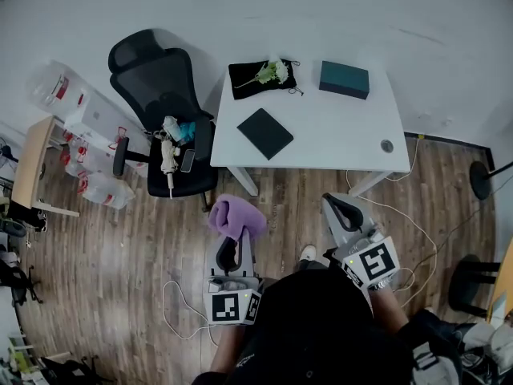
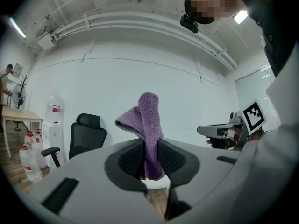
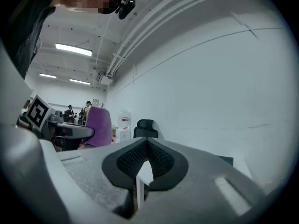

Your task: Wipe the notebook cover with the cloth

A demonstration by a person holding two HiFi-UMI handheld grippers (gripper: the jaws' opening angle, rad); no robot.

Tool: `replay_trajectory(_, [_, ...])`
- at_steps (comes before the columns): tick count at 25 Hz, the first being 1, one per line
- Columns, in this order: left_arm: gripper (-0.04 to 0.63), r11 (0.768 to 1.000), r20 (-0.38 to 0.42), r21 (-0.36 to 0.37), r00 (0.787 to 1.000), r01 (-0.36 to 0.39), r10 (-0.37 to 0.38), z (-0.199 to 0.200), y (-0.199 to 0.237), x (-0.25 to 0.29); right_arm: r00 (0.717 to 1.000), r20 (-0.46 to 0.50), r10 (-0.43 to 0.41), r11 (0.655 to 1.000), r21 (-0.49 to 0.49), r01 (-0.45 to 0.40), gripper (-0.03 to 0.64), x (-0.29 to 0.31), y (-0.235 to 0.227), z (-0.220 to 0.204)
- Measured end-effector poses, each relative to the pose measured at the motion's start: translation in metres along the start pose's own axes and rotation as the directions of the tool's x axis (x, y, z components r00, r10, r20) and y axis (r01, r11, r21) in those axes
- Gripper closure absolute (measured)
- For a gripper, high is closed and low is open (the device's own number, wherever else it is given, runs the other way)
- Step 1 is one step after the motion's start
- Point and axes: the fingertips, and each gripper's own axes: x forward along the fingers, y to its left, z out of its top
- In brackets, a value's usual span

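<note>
The left tool [image 1: 230,251] was clamped on the purple cloth [image 1: 237,215], which stood up from between its jaws. The right tool [image 1: 343,212] had its jaws together, with nothing held. Both hung over the wood floor [image 1: 128,247]. The dark notebook [image 1: 265,132] lay flat on the white surface [image 1: 329,131], well apart from the cloth.

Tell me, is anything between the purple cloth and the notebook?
Nothing visible. The cloth, clamped in the left gripper, is over the floor, short of the table. The notebook lies near the table's front edge with bare top around it. The chair stands off to the left.
</note>
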Motion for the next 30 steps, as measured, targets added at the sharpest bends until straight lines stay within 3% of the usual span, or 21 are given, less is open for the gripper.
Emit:
replay_trajectory(5, [0.526, 1.000, -0.003, 0.001, 1.000, -0.015, 0.015, -0.004, -0.012, 0.032, 0.999, 0.012, 0.041, 0.999, -0.006, -0.040, 0.612, 0.010, -0.026, -0.004])
replay_trajectory(13, [0.525, 0.999, -0.022, -0.016, 0.999, -0.029, 0.029, -0.010, -0.013, 0.064, 0.999, -0.019, 0.031, 0.998, 0.047, -0.030, 0.612, 0.017, -0.051, -0.017])
replay_trajectory(24, [0.525, 0.999, -0.031, -0.031, 0.999, 0.044, -0.045, -0.021, -0.006, 0.130, 0.997, -0.057, -0.048, 0.998, 0.048, 0.051, 0.612, 0.049, -0.093, -0.026])
replay_trajectory(30, [0.526, 0.997, -0.042, -0.052, 0.998, 0.053, -0.055, -0.020, 0.024, 0.189, 0.996, -0.078, -0.037, 0.999, 0.030, 0.039, 0.612, 0.102, -0.112, -0.022])
